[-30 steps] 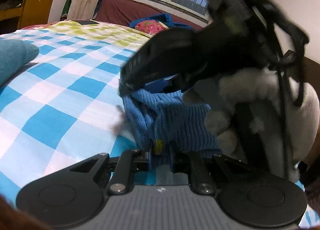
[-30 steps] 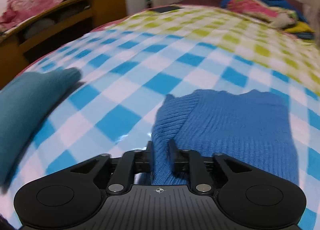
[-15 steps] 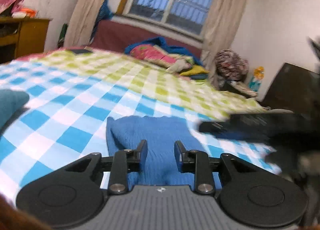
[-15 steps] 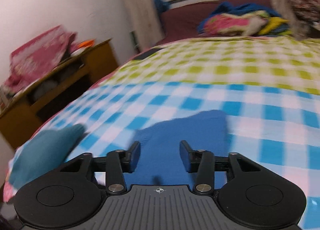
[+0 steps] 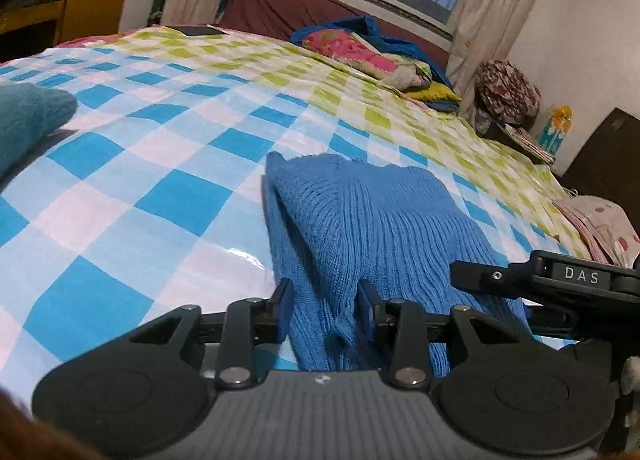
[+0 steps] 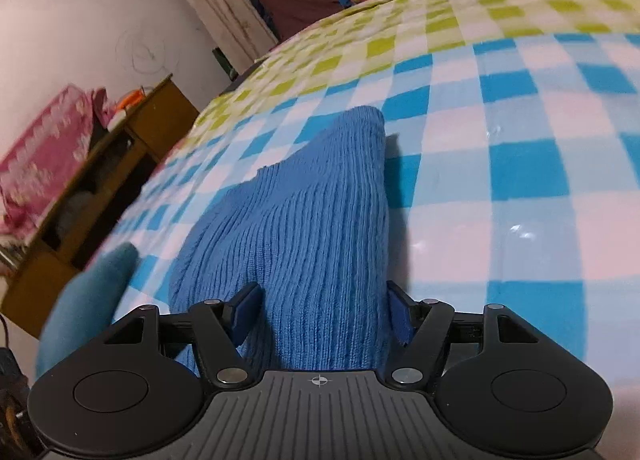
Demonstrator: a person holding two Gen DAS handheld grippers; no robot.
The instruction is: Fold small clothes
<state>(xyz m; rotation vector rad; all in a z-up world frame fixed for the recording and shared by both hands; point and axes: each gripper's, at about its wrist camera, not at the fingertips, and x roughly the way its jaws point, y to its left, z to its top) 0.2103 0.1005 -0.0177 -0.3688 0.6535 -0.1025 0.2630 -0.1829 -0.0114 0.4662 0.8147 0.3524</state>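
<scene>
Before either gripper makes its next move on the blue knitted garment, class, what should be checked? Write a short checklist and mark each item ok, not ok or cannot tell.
1. Left gripper let go: ok. Its jaws have just been opening, and the blue ribbed knitted garment lies between them unpinched.
2. Right gripper let go: ok. Jaws have just been opening and stand wide either side of the knit.
3. Garment resting on the blue, white and green checked bed cover: ok.
4. Fold lying flat: not ok, a ridge stands up along the middle.
5. Teal folded cloth apart from the garment: ok.
6. Grippers clear of each other: cannot tell; they sit close.
</scene>
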